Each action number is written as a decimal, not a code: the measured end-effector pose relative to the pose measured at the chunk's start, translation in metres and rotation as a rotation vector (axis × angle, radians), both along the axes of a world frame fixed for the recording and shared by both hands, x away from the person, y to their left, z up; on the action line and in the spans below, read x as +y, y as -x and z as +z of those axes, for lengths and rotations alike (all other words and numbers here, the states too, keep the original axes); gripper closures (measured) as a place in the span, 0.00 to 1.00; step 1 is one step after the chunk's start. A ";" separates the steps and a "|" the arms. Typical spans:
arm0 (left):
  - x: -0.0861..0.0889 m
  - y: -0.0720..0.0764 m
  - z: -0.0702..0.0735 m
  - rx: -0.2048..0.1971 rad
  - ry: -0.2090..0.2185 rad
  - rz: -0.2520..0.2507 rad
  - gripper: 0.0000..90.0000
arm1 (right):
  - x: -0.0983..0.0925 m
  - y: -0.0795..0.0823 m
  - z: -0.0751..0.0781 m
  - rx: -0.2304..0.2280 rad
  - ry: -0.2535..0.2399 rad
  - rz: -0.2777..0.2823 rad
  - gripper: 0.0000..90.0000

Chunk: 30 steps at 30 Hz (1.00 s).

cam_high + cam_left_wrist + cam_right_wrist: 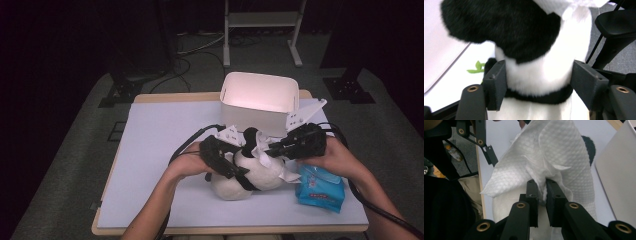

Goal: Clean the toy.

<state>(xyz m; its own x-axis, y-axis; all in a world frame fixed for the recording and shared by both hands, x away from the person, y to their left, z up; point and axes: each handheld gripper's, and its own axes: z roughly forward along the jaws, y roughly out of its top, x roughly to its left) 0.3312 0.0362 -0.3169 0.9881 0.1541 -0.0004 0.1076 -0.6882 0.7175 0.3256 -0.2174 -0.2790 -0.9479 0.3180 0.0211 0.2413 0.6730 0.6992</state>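
The plush panda (247, 172) lies on the table (160, 150) in front of the white bin (260, 97), whose inside I cannot see. My left gripper (537, 80) straddles the panda's body, pads against the fur on both sides. My right gripper (543, 191) pinches a white wipe (549, 157) (draped over the panda). The blue wipe pack (319, 189) lies just right of the panda, under my right hand (332, 157).

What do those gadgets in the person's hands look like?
Both are chunky black tools. The left gripper and the right gripper each carry a pale three-cornered plate on top and trail a thick black cable. Seen up close, the blocky dark grey fingers sit on black arms with brass-ringed holes. The forearms are bare, with no sleeves.
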 end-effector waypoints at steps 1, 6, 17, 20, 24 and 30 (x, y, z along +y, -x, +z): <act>0.002 0.000 -0.001 0.000 -0.005 0.003 0.35 | -0.001 0.000 -0.001 0.001 0.003 -0.008 0.89; 0.013 -0.002 -0.010 0.024 -0.013 0.014 0.31 | -0.011 -0.002 -0.008 0.017 -0.012 -0.032 0.89; 0.023 -0.010 -0.033 0.070 -0.049 0.032 0.20 | -0.018 -0.001 -0.015 0.026 -0.021 -0.038 0.89; 0.021 -0.013 -0.039 0.074 -0.062 0.026 0.18 | -0.020 -0.001 -0.017 0.034 -0.018 -0.036 0.89; 0.019 -0.015 -0.046 0.090 -0.041 0.029 0.15 | -0.023 -0.001 -0.021 0.041 -0.012 -0.042 0.89; 0.019 -0.013 -0.047 0.071 -0.026 0.029 0.42 | -0.028 -0.002 -0.027 0.055 -0.023 -0.060 0.89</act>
